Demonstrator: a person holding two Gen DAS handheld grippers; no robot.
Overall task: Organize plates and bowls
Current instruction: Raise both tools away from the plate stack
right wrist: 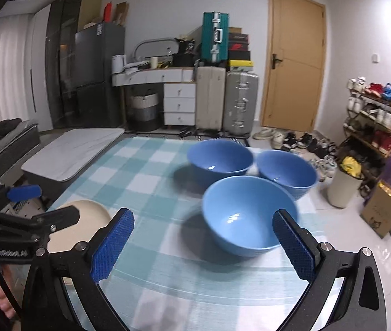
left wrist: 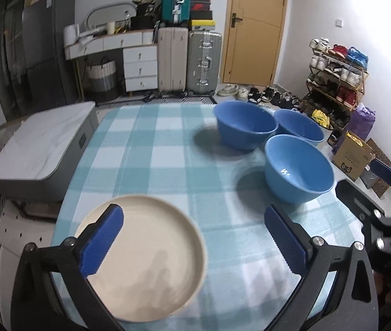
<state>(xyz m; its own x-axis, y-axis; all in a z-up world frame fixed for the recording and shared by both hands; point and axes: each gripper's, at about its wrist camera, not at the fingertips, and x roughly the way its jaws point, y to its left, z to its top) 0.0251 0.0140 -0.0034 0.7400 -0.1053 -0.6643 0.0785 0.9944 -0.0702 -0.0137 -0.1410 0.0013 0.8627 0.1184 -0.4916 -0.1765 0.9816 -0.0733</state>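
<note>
A round cream plate [left wrist: 143, 262] lies on the blue-checked tablecloth [left wrist: 154, 151] near the table's front left. My left gripper [left wrist: 193, 212] hangs open above it, its left pad over the plate's rim and nothing between the pads. Three blue bowls [left wrist: 246, 128] [left wrist: 298, 127] [left wrist: 298, 168] stand upright in a cluster at the far right, touching or nearly so. My right gripper [right wrist: 203, 216] is open and empty, with the nearest bowl [right wrist: 245, 218] just ahead between its fingertips and untouched. In the right wrist view the left gripper [right wrist: 46, 204] partly hides the plate [right wrist: 85, 220].
A grey marble-topped low table [left wrist: 43, 143] stands beside the table's left edge. On the floor past the right edge are a cardboard box [left wrist: 352, 157], a white bin [right wrist: 344, 184] and a shoe rack [left wrist: 336, 80]. Suitcases [left wrist: 189, 63] and a door [left wrist: 256, 27] line the back wall.
</note>
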